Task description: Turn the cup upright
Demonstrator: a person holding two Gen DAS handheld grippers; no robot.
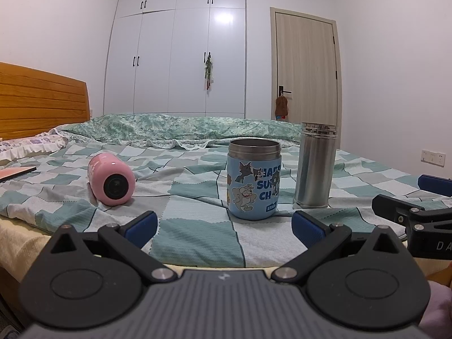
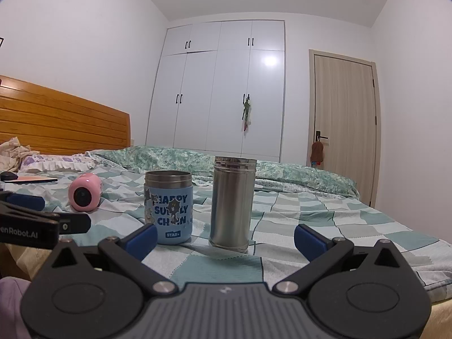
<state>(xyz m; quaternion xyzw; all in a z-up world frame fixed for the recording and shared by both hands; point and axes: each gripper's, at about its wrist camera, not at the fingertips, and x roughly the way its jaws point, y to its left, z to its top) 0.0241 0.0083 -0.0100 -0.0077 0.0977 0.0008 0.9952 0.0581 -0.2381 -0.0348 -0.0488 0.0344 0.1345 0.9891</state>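
Left wrist view: I am holding the left gripper [image 1: 224, 226] low at the near edge of the bed [image 1: 197, 243], jaws standing wide apart with nothing between them. The pink cup [image 1: 111, 179] is lying on its side toward the left of the bed, ahead and left of these jaws, well apart from them. Its round dark end is facing me, so I am judging its long axis to be running away from the near edge, angled slightly left. The blue cup [image 1: 253, 179] and the steel flask [image 1: 315, 166] are standing upright just beside each other, ahead and to the right. The right gripper [image 1: 409, 212] is showing at the right edge of this view.

Right wrist view: I am holding the right gripper [image 2: 226, 238] at the near edge too, jaws apart and empty, pointing at the steel flask [image 2: 233, 203]. The blue cup [image 2: 168, 203] is standing left of it. The pink cup [image 2: 84, 192] is lying far off to the left, beyond the left gripper [image 2: 42, 217]. I am judging the left hand nearer, so the reach is falling to it.
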